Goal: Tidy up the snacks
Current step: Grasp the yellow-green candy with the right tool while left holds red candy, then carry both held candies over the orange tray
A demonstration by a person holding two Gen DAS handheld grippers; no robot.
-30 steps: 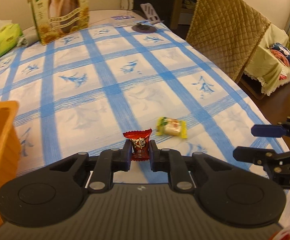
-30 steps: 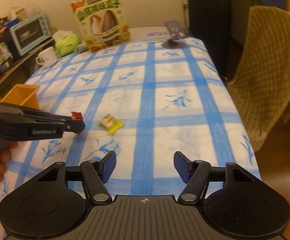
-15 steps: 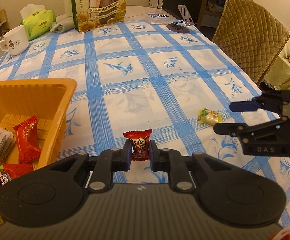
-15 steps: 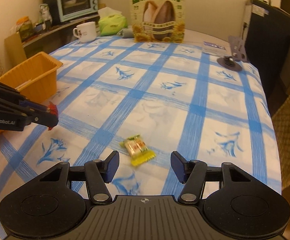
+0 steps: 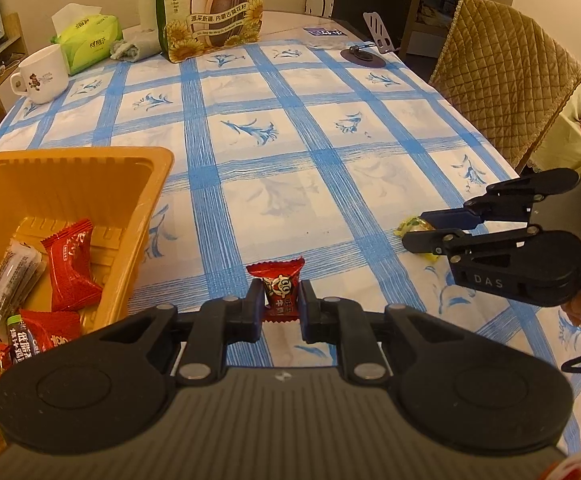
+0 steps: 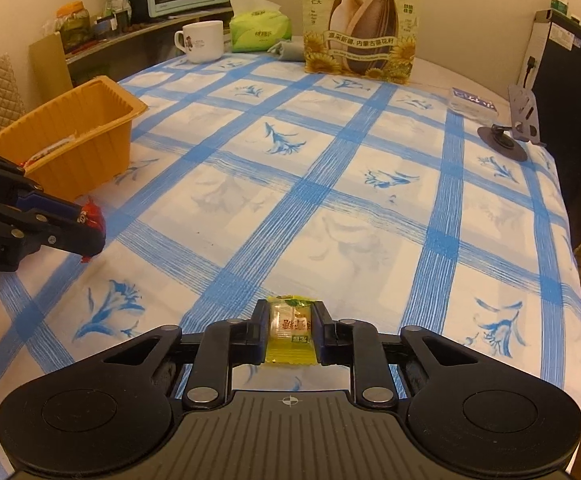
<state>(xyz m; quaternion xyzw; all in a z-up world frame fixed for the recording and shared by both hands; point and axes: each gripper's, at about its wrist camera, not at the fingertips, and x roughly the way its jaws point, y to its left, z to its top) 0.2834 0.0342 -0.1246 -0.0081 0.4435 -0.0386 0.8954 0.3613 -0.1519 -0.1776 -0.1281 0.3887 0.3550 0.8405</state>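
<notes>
In the left wrist view the left gripper [image 5: 278,307], bottom centre, is clamped on a red candy [image 5: 277,294]; the orange tray [image 5: 146,200] of wrapped snacks sits just lower left, bare checked tablecloth [image 5: 274,152] stretching above. In the right wrist view the right gripper [image 6: 290,330] pinches a yellow candy [image 6: 290,332] at bottom centre, with the tablecloth's right edge close and the tray at mid left
</notes>
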